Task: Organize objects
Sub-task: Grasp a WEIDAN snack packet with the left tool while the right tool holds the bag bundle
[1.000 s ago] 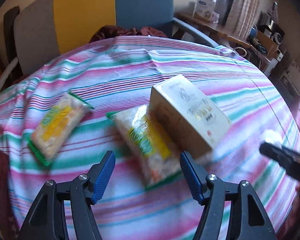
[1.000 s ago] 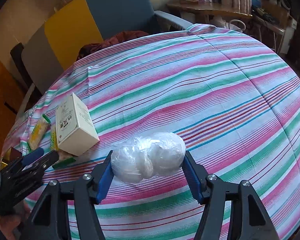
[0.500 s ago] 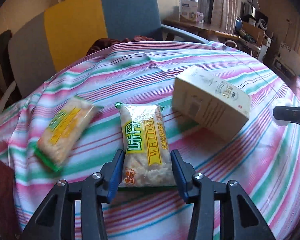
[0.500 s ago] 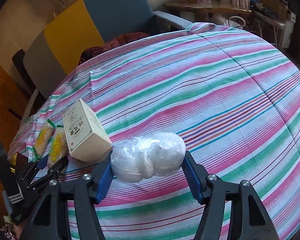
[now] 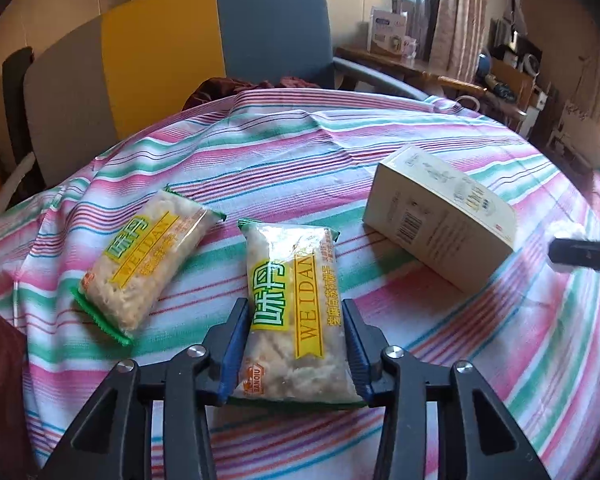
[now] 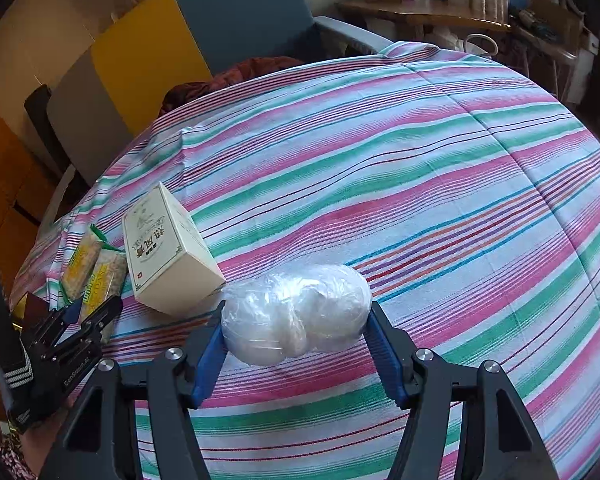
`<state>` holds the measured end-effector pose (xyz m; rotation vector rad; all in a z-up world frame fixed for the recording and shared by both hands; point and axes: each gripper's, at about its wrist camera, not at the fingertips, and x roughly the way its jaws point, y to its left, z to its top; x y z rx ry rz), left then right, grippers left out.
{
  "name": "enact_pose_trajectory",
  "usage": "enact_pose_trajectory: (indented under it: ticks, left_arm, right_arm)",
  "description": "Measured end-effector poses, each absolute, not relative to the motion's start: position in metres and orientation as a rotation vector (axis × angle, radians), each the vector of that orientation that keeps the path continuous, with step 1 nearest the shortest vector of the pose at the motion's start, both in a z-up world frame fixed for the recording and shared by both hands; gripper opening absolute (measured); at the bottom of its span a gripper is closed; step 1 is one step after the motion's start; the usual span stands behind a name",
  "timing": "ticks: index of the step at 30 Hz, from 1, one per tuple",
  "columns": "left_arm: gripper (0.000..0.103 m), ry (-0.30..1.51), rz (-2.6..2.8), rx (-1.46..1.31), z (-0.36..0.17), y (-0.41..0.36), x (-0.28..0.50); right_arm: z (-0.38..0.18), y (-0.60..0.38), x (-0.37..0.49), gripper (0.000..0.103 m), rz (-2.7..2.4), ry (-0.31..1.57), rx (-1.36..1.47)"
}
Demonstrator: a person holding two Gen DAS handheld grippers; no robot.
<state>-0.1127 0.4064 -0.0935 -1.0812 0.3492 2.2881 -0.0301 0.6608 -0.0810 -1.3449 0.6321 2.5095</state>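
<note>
On the striped tablecloth (image 5: 268, 148) lie two clear snack packets with yellow and green labels. My left gripper (image 5: 295, 308) is closing its jaws on the near packet (image 5: 288, 256), with the blue pads against its two long sides. The second packet (image 5: 144, 264) lies to its left, apart. A cream carton box (image 5: 440, 220) lies tilted to the right. My right gripper (image 6: 297, 312) is shut on a clear plastic bag of white round lumps (image 6: 300, 300), just right of the box (image 6: 168, 252). The right wrist view shows the left gripper (image 6: 96, 312) at the packets (image 6: 104, 276).
A grey, yellow and blue chair (image 5: 220, 40) stands behind the table with dark red cloth (image 5: 228, 86) on its seat. A wooden side table (image 6: 420, 12) with boxes and clutter is at the back right. The cloth drops off at the table's round edge on the left.
My left gripper has moved onto the near snack packet and drawn its jaws in from wide apart to the packet's sides. The right gripper and its bag have stayed put.
</note>
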Motion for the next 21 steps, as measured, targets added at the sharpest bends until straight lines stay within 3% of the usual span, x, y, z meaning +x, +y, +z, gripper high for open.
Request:
enact_pose_trajectory:
  ticks: [16,21]
  left_arm:
    - [0.043,0.433,2.325,-0.746,-0.067,0.367,-0.028]
    - [0.043,0.410,2.291,-0.746,-0.067,0.349,-0.012]
  right_arm:
    - [-0.039,0.632,-0.028,0.065,2.776,0.559,-1.152]
    - [-0.033,0.591,-0.031,0.065,2.921,0.355,-1.170]
